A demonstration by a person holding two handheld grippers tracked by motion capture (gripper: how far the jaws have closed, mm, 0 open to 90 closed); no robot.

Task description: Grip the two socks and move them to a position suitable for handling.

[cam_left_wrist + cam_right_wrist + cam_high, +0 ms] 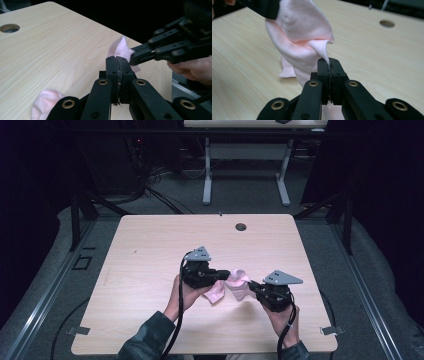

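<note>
From the high view, we see a person's forearms coming in from the bottom edge over a pale wooden desk [150, 250]. Each hand holds a black claw. The left claw [226, 274] points toward the right, and the right claw [251, 284] points back toward it, so the two tips nearly face each other above the front middle of the desk. Between them hangs a small pink sock [233, 286], bunched and lifted a little off the wood, its length running roughly from one claw to the other. A round cable hole [241, 226] sits near the far edge, well apart from the work.

In the left gripper view, we look along the left claw [117, 65]. Its jaws are pressed together, with only a thin seam between them. Pink fabric [119, 48] rises just beyond the tips and more shows at lower left, so we judge it is pinching the sock. The right claw [133, 55] comes in from the right and meets the same fabric.

In the right gripper view, the right claw [329, 67] is also clamped, nipping a thin point of the sock's [302, 32] edge. The sock billows up and away to the left.

We judge that both hands are equally near, each holding a side, and that the coming move turns on drawing the claws apart along the sock's length.
</note>
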